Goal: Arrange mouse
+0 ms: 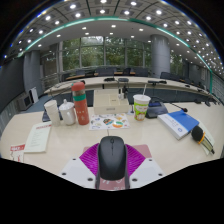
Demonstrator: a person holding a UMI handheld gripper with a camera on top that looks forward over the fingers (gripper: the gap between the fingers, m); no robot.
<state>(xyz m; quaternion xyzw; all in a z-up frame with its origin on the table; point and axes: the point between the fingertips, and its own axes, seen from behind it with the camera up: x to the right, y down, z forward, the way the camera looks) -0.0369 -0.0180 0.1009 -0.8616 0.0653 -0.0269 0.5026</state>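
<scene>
Desk [60,150] with cups [141,106], mouse [111,157] between tool [111,170] fingers, contents hidden.

A black mouse [112,157] sits between the tongs [112,168], seemingly gripped, on the table [60,135].

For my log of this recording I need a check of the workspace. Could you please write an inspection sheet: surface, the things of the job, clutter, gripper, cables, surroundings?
Surface: light table, crowded toward the back.
Job's things: black mouse lies between the fingers, on the table.
Clutter: two white cups, an orange bottle, a paper cup with straw, a blue notebook, papers, a white booklet.
Gripper: gripper around the mouse; whether the pads press on it cannot be told.
Cables: a thin cable behind the notebook.
Surroundings: office with desks, large windows, ceiling lights.
</scene>
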